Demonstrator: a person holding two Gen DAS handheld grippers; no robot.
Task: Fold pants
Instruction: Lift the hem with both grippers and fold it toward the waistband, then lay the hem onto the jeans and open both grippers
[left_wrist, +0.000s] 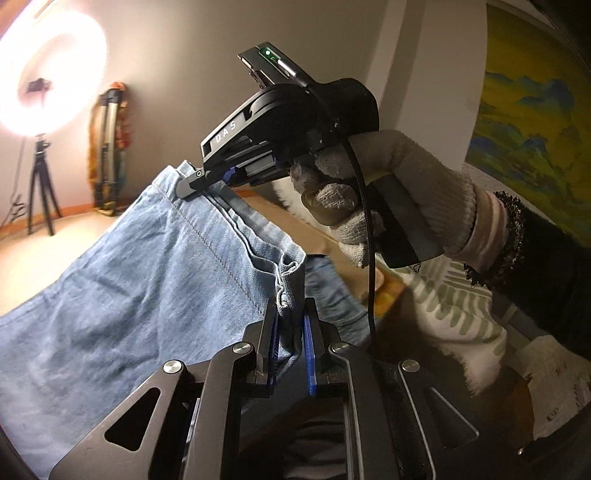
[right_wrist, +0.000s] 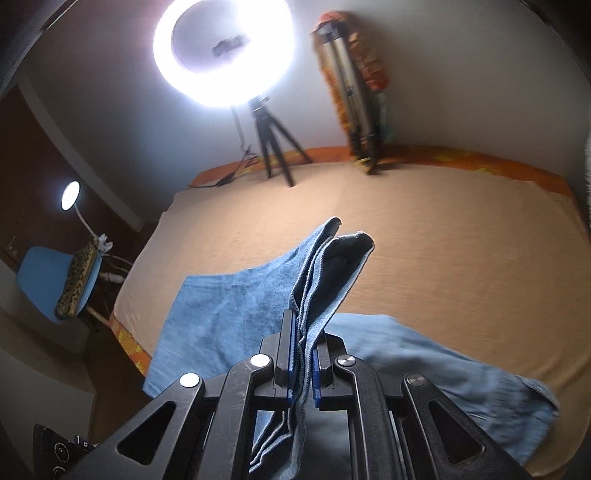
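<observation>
Mid-fold, judged from the lie of things: light blue denim pants (right_wrist: 236, 306) lifted off the peach-coloured bed (right_wrist: 443, 236), far part trailing flat toward 12 o'clock, not yet laid over or smoothed. Left gripper (left_wrist: 290, 314) clamped on a bunched hem at 6 o'clock; right gripper (left_wrist: 194, 184) pinched shut on the same stitched edge near 11 o'clock, carried by a gloved hand (left_wrist: 373, 199). Soft, faded twill, doubled seams, limp folds.
</observation>
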